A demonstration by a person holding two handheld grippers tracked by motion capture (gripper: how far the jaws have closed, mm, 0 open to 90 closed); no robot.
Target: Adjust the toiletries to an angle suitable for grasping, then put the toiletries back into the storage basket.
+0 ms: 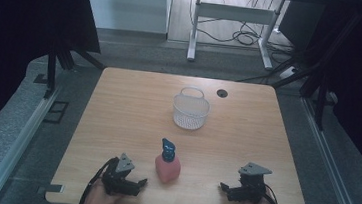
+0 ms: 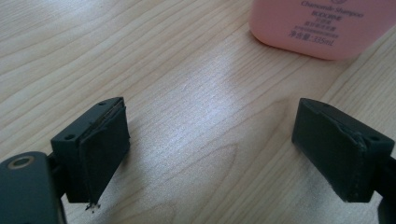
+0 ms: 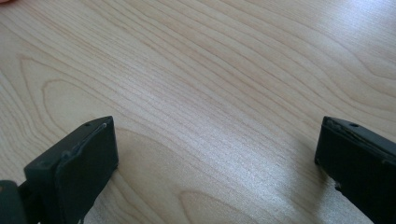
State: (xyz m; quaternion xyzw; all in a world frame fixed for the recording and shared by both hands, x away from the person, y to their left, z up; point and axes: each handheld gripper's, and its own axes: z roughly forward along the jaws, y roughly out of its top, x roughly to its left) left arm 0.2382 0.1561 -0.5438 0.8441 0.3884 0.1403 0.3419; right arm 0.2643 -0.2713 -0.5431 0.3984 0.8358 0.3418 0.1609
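Wooden worktop [image 1: 128, 112] — basket [image 1: 190, 111] mid-far, pink bottle [image 1: 167, 164] near the front edge between left claw [image 1: 131, 183] and right claw [image 1: 231, 189], both wide, empty; likely start — left reaches bottle.

High view: above your edge of the table [image 1: 118, 106], facing forward and down, whole top in frame, bottle [image 1: 167, 162] near your side. Left gripper view: close and low over the wood, facing the bottle [image 2: 322, 25]; shares it with high view. Right gripper view: equally close, bare wood beside the bottle.
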